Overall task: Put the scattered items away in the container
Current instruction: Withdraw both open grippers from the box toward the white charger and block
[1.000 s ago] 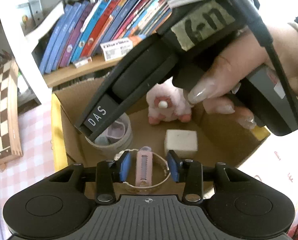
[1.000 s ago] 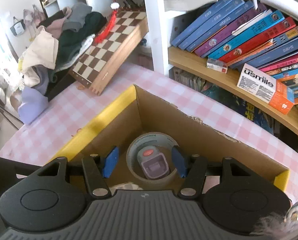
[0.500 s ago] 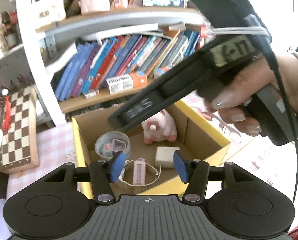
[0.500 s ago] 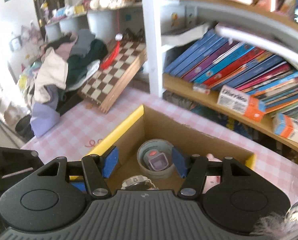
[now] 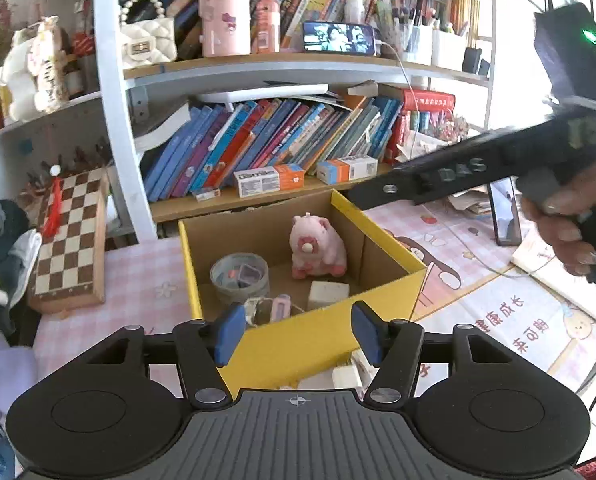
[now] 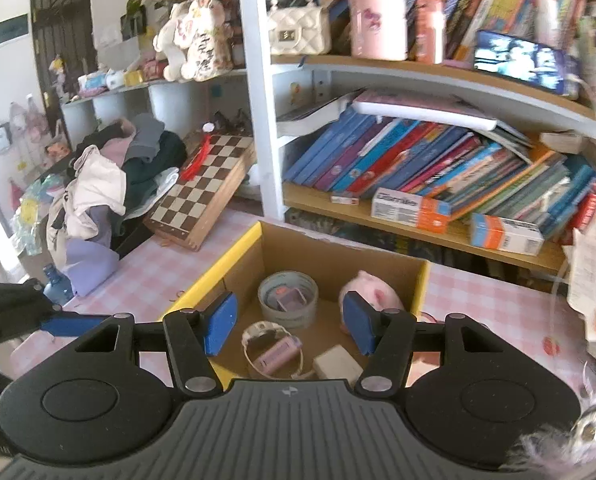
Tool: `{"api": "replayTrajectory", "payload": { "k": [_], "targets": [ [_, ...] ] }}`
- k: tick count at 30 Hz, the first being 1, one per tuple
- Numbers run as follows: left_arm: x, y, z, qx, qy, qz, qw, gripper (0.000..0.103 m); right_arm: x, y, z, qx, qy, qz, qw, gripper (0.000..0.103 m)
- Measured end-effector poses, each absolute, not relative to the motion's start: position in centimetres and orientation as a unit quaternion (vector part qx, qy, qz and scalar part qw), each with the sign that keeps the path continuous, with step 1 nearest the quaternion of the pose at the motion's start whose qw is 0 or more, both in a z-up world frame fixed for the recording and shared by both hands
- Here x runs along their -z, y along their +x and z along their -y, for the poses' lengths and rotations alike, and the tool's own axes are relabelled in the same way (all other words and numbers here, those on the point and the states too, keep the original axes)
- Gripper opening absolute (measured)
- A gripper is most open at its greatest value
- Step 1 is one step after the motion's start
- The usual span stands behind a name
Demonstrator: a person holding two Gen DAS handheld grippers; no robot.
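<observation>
A cardboard box with yellow rims (image 5: 378, 236) (image 6: 218, 268) stands on the pink checked table. In it lie a tape roll with a small purple device inside (image 5: 240, 276) (image 6: 288, 298), a pink plush pig (image 5: 316, 246) (image 6: 372, 288), a white block (image 5: 328, 294) (image 6: 336, 362) and a watch band around a pink bar (image 5: 272, 310) (image 6: 276, 348). My left gripper (image 5: 296, 334) is open and empty, above the box's near wall. My right gripper (image 6: 286, 324) is open and empty, above the box; its body shows in the left wrist view (image 5: 478, 168).
A bookshelf with leaning books (image 5: 274, 144) (image 6: 418, 164) stands behind the box. A folded chessboard (image 5: 70, 236) (image 6: 202, 188) and a clothes pile (image 6: 110, 176) lie to the left. A phone (image 5: 506, 212) and printed papers (image 5: 510, 320) lie to the right.
Both grippers have pulled up and back from inside the box, which now looks smaller and whole. The left jaws have opened wider. The items stay in the box.
</observation>
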State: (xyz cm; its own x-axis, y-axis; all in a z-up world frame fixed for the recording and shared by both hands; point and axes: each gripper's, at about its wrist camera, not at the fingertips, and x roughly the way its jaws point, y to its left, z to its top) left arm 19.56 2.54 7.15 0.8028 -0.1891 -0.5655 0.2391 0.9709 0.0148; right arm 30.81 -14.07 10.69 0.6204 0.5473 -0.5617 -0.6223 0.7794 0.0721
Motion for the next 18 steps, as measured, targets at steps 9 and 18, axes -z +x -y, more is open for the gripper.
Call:
{"api": "replayTrajectory", "payload": {
  "k": [9,18],
  "targets": [
    [-6.4,16.5,-3.2,0.094,0.027,-0.285,0.954,0.069,-9.9,25.2,17.1,-0.271,-0.07,-0.265,0.923,0.057],
    [-3.5,14.4,-3.6,0.085,0.02,-0.316,0.945,0.07,-5.6,20.4,17.3,-0.236,-0.116,-0.271,0.926,0.059]
  ]
}}
